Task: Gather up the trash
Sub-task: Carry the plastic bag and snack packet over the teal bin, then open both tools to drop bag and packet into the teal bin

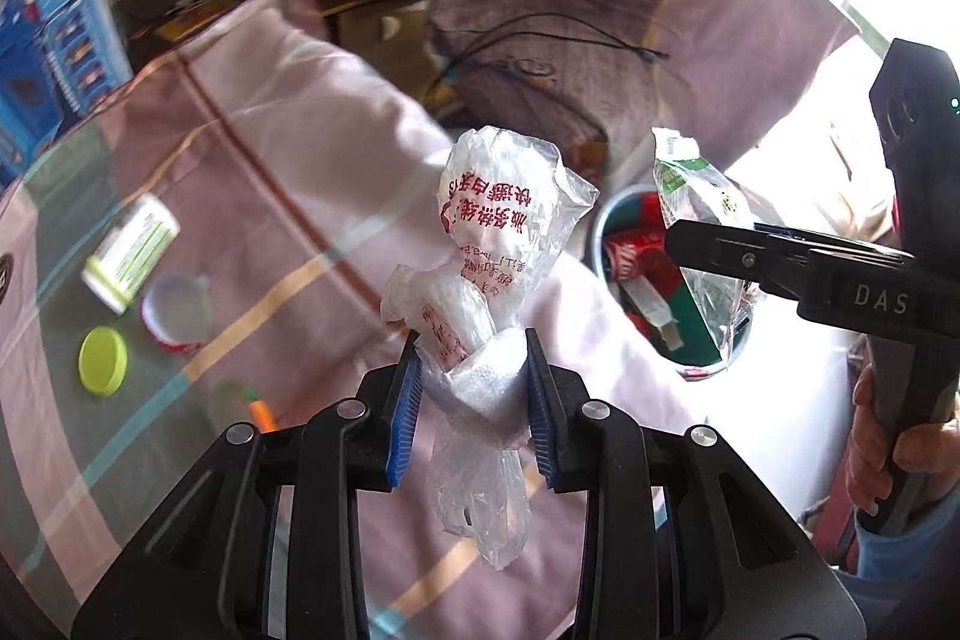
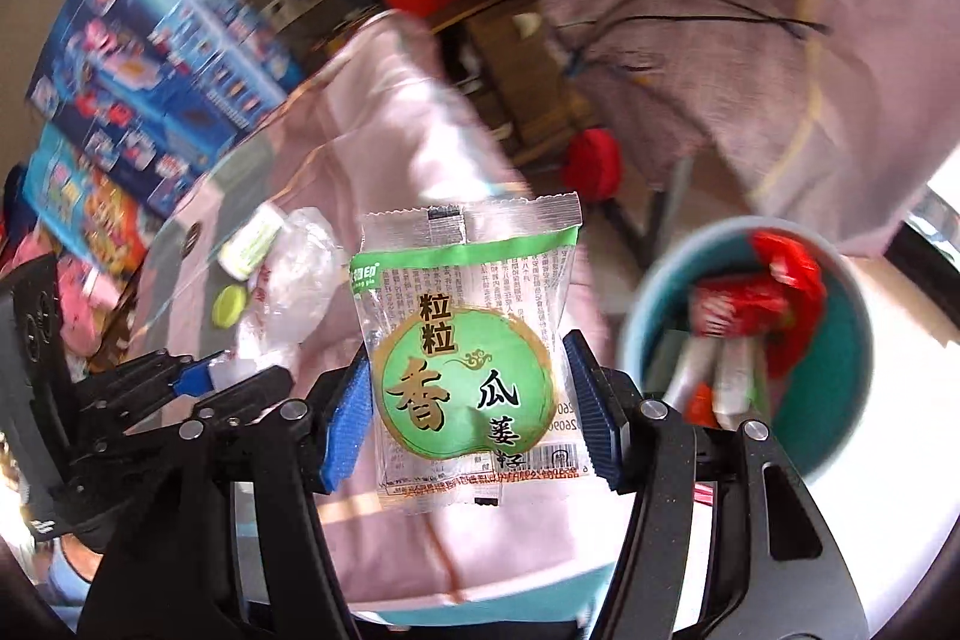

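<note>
While clamped—wrapper (image 2: 471,358) between jaws

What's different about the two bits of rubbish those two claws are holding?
The plastic bag in the left gripper is crumpled, knotted and clear with red print. The snack wrapper in the right gripper is flat, with a green label. The bag bunches between the pads; the wrapper spans them edge to edge. Both are thin plastic, held off the table.
</note>
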Demonstrator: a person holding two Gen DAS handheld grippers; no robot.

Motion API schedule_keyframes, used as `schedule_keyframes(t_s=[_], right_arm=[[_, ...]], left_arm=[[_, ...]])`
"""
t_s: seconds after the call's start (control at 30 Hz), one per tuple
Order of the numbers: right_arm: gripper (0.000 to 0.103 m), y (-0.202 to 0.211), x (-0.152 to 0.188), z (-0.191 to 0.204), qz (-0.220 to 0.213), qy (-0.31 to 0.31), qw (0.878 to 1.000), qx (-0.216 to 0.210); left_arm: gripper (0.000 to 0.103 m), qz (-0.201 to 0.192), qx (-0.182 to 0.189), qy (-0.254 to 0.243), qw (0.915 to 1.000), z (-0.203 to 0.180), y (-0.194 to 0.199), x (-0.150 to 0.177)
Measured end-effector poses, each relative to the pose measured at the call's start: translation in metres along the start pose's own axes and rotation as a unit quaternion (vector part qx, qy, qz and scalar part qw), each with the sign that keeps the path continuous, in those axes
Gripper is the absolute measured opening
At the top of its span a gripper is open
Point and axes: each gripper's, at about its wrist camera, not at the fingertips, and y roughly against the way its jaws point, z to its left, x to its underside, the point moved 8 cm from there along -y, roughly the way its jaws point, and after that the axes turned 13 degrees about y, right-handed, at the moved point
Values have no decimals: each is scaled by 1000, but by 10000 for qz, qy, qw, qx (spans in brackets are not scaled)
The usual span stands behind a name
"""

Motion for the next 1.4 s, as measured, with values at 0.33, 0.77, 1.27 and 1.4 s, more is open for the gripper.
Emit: schedule_keyframes(t_s=[0.33,0.77,1.27,1.4], right_arm=[[58,46,43,-109,-301,-903,9942,492],[58,58,66,-174,-216,-1479,9861,722],[59,45,63,-198,41,-1673,9811,967],[59,36,62,-196,132,-1660,9815,949]], left_arm=[[33,413,297,-706,9962,-100,-42,5],[34,833,517,-1117,9889,-169,-95,-1],[83,1235,706,-1069,9840,-185,-147,1],[90,1252,671,-1030,9845,-174,-148,3]])
